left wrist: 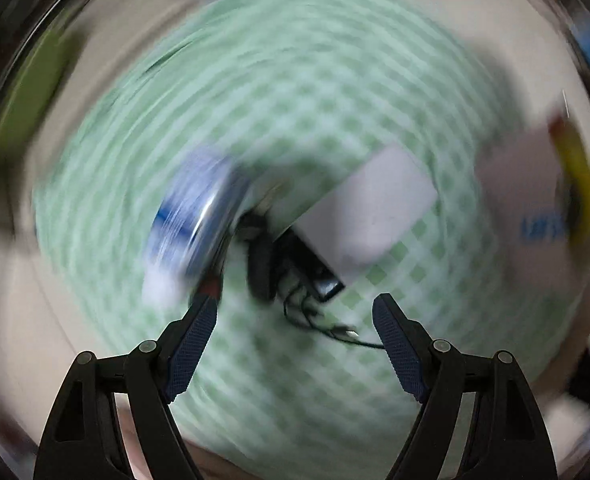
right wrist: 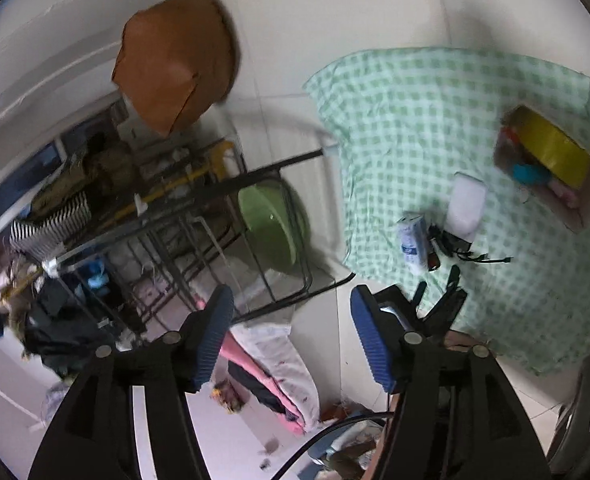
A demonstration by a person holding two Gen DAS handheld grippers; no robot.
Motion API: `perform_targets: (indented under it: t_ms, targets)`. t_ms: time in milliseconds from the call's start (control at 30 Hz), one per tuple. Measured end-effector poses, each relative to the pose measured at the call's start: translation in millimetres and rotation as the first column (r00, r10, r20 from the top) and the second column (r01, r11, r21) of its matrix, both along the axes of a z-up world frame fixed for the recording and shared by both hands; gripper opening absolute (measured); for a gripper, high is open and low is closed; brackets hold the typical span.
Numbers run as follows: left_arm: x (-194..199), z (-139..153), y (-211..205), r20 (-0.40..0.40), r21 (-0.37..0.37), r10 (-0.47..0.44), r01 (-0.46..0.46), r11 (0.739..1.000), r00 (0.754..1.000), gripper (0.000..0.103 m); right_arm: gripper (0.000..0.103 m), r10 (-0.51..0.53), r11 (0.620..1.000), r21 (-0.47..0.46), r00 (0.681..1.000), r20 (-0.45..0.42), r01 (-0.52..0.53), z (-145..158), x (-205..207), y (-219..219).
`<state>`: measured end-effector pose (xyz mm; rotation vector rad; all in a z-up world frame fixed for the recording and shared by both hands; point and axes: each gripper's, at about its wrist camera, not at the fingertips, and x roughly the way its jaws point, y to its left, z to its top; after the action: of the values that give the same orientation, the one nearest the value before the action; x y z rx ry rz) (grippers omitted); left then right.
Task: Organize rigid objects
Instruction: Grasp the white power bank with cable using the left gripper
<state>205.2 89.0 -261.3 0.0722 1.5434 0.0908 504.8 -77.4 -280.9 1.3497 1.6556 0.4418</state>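
Note:
A green checked cloth (left wrist: 295, 80) lies on the pale floor and also shows in the right wrist view (right wrist: 435, 120). On it lie a white flat box (left wrist: 371, 212), a blue and white packet (left wrist: 191, 216) and a black device with cables (left wrist: 291, 276). The left wrist view is heavily blurred. My left gripper (left wrist: 295, 304) is open and empty, just above the cables. My right gripper (right wrist: 291, 300) is open and empty, high above the floor left of the cloth. From there the white box (right wrist: 465, 204), the packet (right wrist: 413, 240) and the cables (right wrist: 455, 248) show small.
An open cardboard box (right wrist: 575, 200) holding a yellow tape roll (right wrist: 555, 148) sits at the cloth's right side. A black metal rack (right wrist: 215, 220), a green basin (right wrist: 271, 228), a brown cushion (right wrist: 175, 64) and heaped clothes (right wrist: 55, 320) stand left of the cloth.

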Motion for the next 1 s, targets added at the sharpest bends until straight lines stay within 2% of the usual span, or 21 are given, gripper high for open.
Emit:
perform_targets:
  t_ms: [67, 200, 300, 467, 500, 533, 567, 633, 667, 733, 833, 867, 933, 1000]
  targets:
    - [11, -15, -16, -0.011, 0.034, -0.123, 0.123, 0.992, 0.992, 0.079, 0.063, -0.005, 1.0, 0.01, 1.0, -0.023, 0.005, -6, 1, -2]
    - [35, -37, -34, -0.019, 0.039, -0.246, 0.246, 0.968, 0.969, 0.079, 0.063, 0.007, 0.999, 0.038, 0.999, -0.041, -0.006, -6, 4, -6]
    - [43, -43, -32, -0.018, 0.034, -0.292, 0.292, 0.956, 0.956, 0.079, 0.063, 0.014, 0.999, 0.042, 0.999, -0.048, -0.012, -7, 8, -8]
    - [53, -64, -41, -0.092, -0.093, -0.328, 0.32, 0.943, 0.94, 0.083, 0.064, 0.011, 1.0, 0.027, 0.999, -0.05, -0.01, -10, 10, -17]
    - [52, -72, -43, -0.125, -0.096, -0.329, 0.319, 0.943, 0.936, 0.084, 0.064, 0.013, 1.0, 0.023, 0.999, -0.052, -0.011, -11, 9, -18]
    - [50, -80, -46, -0.167, -0.078, -0.333, 0.325, 0.943, 0.928, 0.091, 0.064, 0.013, 1.0, 0.02, 0.998, -0.058, -0.012, -13, 8, -20]
    - [49, -83, -48, -0.166, -0.057, -0.339, 0.334, 0.941, 0.926, 0.093, 0.064, 0.013, 1.0, 0.017, 0.998, -0.066, -0.011, -15, 7, -22]
    - [48, -85, -45, -0.179, -0.07, -0.301, 0.293, 0.954, 0.937, 0.094, 0.064, 0.01, 1.0, 0.014, 0.996, -0.084, -0.009, -19, 5, -24]
    - [48, -85, -43, -0.173, -0.071, -0.259, 0.25, 0.966, 0.95, 0.094, 0.064, 0.01, 1.0, 0.014, 0.996, -0.092, -0.008, -20, 5, -25]
    - [48, -83, -45, -0.161, -0.063, -0.203, 0.195, 0.979, 0.966, 0.084, 0.064, 0.01, 1.0, 0.016, 0.994, -0.105, -0.008, -22, 4, -25]
    - [45, -79, -50, -0.171, -0.058, -0.153, 0.145, 0.988, 0.973, 0.073, 0.064, 0.014, 0.999, 0.032, 0.994, -0.108, -0.011, -20, 5, -20]
    - [43, -75, -51, -0.163, -0.07, -0.135, 0.125, 0.99, 0.977, 0.072, 0.064, 0.016, 0.999, 0.037, 0.994, -0.104, -0.012, -19, 4, -19]
    - [38, -64, -47, -0.141, -0.131, -0.067, 0.048, 0.99, 0.988, 0.07, 0.064, 0.018, 0.999, 0.049, 0.995, -0.095, -0.013, -15, 5, -17]
    - [35, -47, -36, -0.115, -0.244, 0.057, -0.084, 0.966, 0.992, 0.068, 0.064, 0.015, 0.998, 0.054, 0.996, -0.084, -0.011, -12, 6, -18]
